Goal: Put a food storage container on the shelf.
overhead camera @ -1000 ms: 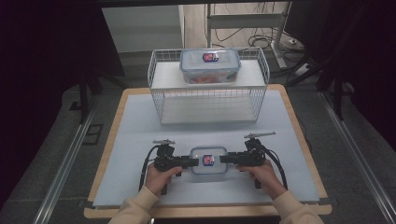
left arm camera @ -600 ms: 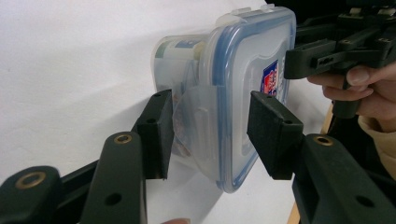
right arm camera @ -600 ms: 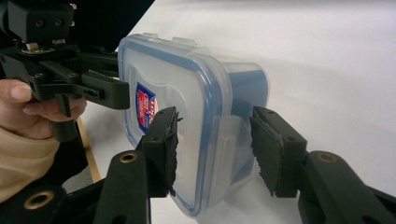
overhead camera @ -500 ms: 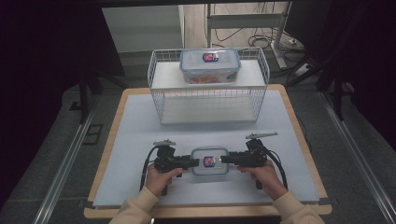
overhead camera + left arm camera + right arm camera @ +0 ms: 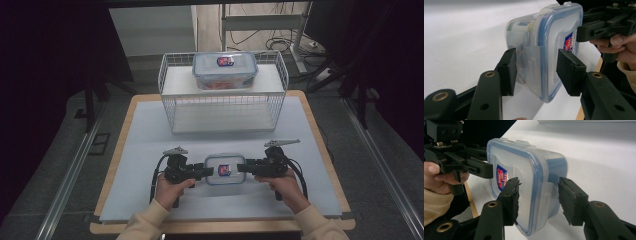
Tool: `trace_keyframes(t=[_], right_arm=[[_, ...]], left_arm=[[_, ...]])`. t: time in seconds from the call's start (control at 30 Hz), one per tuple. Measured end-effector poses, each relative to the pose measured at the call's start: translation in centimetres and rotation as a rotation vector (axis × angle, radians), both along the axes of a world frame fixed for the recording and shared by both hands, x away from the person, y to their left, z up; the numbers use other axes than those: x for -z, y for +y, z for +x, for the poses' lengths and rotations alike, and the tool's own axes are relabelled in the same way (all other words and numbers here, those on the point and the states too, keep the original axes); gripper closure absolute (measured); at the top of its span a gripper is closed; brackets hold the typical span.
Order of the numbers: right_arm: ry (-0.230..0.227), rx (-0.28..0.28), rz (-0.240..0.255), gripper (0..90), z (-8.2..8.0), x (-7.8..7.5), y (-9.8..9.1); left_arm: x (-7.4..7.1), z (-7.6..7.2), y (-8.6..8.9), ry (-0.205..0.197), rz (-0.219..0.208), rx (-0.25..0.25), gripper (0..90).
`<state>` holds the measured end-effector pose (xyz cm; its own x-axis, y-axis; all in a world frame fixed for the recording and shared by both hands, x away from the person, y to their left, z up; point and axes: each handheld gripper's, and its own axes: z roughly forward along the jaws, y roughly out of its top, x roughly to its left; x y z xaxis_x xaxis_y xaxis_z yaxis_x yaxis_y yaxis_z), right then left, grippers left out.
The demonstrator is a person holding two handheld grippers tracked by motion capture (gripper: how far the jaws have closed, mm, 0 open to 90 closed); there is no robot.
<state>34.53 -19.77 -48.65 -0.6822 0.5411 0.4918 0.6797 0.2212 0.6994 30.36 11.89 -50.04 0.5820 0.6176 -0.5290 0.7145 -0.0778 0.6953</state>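
A small clear container (image 5: 225,169) with a blue-rimmed lid and a red and blue label is at the front of the white mat, between my two grippers. My left gripper (image 5: 207,173) holds its left end; in the left gripper view the pads (image 5: 510,71) clamp lid and base of the container (image 5: 549,37) over a clip flap. My right gripper (image 5: 242,167) holds the opposite end, its jaws (image 5: 540,198) closed across the container (image 5: 524,165) likewise. Each gripper view shows the other gripper and its hand beyond the box.
A white wire basket (image 5: 222,107) stands at the back of the mat, with a larger lidded container (image 5: 225,70) resting on its top shelf. The wooden table edge (image 5: 327,150) frames the mat. Dark floor and rails lie on both sides.
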Motion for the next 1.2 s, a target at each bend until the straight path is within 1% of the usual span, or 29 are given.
trace_keyframes(t=[0.2, 0.43, 0.6, 0.67, 0.8, 0.87, 0.97, 1.2], right_arm=[[-0.014, 0.004, 0.009, 51.7, 0.0, -0.4, -0.1], [-0.037, 0.002, -0.002, 51.7, 0.1, -1.0, -0.2], [-0.048, 0.011, -0.007, 51.5, 0.1, -1.7, -0.4], [-0.054, 0.013, -0.005, 51.6, 0.1, -2.1, -0.4], [-0.068, 0.013, 0.002, 51.5, 0.3, -3.1, -0.5], [-0.08, 0.013, 0.003, 51.5, 0.4, -3.9, -0.4], [-0.098, 0.014, -0.003, 51.6, 0.6, -4.9, -0.3], [-0.116, 0.017, -0.01, 51.3, 1.3, -6.5, 0.0]], left_arm=[[-0.6, 0.0, -0.1, -0.019, 0.003, -0.007, 52.0], [-1.0, 0.1, -0.3, -0.029, 0.002, -0.006, 51.9], [-1.6, 0.4, -0.6, -0.036, 0.001, -0.002, 51.8], [-2.2, 0.5, -0.6, -0.041, 0.005, -0.001, 51.8], [-3.5, 0.7, -0.6, -0.064, 0.012, 0.001, 51.8], [-4.2, 0.9, -0.5, -0.076, 0.01, 0.001, 51.8], [-4.9, 1.2, -0.4, -0.082, 0.007, -0.001, 51.8], [-6.6, 1.9, -0.2, -0.097, 0.011, -0.001, 51.8]])
